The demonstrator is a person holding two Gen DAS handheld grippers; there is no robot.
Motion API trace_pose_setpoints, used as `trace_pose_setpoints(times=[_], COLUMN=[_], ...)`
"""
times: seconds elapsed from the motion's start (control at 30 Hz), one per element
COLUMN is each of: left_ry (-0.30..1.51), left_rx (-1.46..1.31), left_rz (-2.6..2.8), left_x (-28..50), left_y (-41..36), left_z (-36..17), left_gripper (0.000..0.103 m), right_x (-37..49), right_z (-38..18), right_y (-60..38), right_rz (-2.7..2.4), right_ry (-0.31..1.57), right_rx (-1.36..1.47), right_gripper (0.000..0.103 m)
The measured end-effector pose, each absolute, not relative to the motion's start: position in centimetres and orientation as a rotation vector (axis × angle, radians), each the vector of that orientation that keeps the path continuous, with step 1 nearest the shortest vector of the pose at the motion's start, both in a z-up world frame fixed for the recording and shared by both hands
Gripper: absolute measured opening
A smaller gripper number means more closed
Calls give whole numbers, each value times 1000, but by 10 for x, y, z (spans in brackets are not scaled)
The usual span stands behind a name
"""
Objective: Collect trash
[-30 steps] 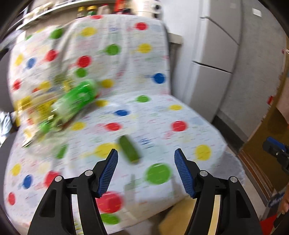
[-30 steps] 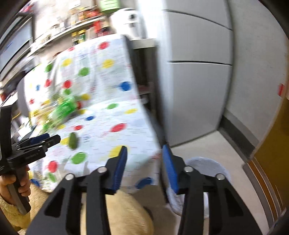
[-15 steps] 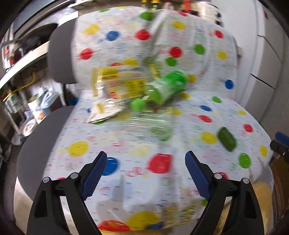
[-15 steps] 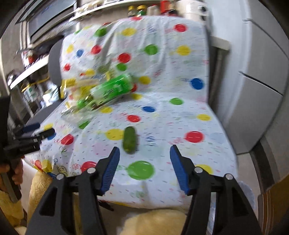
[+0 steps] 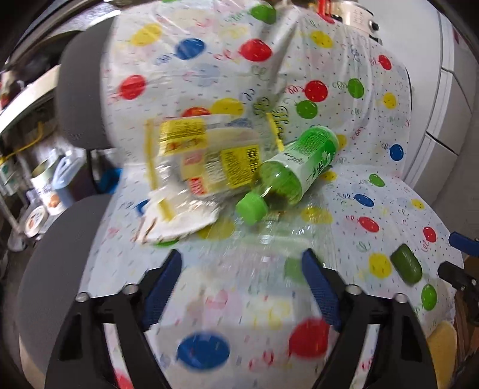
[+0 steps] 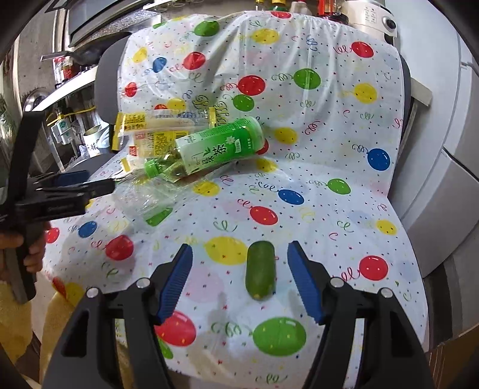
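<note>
Trash lies on a chair draped in a balloon-print cover (image 6: 314, 185). A green tea bottle (image 6: 215, 148) lies on its side against the backrest, also in the left wrist view (image 5: 295, 169). Yellow-and-clear snack wrappers (image 5: 203, 158) sit left of it, as in the right wrist view (image 6: 149, 131). A clear crushed plastic bottle (image 6: 143, 200) lies in front; my open left gripper (image 5: 242, 284) straddles it. A small dark green oblong piece (image 6: 260, 273) lies between the fingers of my open right gripper (image 6: 239, 284); it shows at right in the left wrist view (image 5: 406, 267).
Grey chair arm and back (image 5: 54, 254) on the left. Shelves with cups and tins (image 5: 42, 191) beyond it. White cabinet doors (image 6: 449, 179) stand to the right. A rice cooker (image 6: 371, 15) and bottles sit behind the backrest. A yellow fuzzy cushion (image 5: 441, 350) lies below the seat edge.
Both grippers moved in closer to the seat. The left now straddles the clear bottle; the right now has the green piece between its open fingers.
</note>
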State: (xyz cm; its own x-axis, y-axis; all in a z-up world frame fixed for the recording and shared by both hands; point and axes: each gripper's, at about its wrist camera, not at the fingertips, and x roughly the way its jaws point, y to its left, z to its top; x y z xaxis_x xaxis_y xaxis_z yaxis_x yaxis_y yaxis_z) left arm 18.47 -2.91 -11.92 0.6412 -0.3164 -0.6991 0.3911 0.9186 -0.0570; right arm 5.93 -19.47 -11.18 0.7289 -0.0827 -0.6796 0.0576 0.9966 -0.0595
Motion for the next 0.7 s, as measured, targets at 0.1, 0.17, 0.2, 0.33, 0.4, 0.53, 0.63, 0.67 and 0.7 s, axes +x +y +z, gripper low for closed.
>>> trace_pose_setpoints(times=[0.1, 0.17, 0.2, 0.33, 0.4, 0.53, 0.63, 0.67, 0.7], left_ry=[789, 795, 800, 848, 890, 894, 869, 854, 834], left_rx=[134, 151, 161, 229, 234, 248, 240, 236, 228], left_rz=[-419, -431, -437, -446, -453, -440, -450, -452, -456], left_x=[210, 221, 226, 245, 254, 259, 249, 243, 235], left_y=[-43, -51, -55, -72, -78, -84, -84, -84, -82], left_z=[-125, -128, -130, -141, -146, -149, -143, -139, -133], left_gripper=[62, 61, 61, 61, 61, 42, 35, 35, 35], right_x=[64, 66, 67, 69, 68, 64, 57, 55, 53], right_z=[-114, -116, -117, -124, -126, -128, -126, -125, -124], right_y=[-202, -207, -210, -218, -223, -228, -230, -231, -232], right_rz=[-81, -83, -85, -90, -91, -97, -104, -106, -108], right_ry=[748, 752, 755, 768, 772, 772, 764, 762, 760], right_rx=[-13, -8, -7, 0, 10, 20, 23, 27, 32], right_gripper=[65, 65, 65, 65, 65, 65, 65, 65, 65])
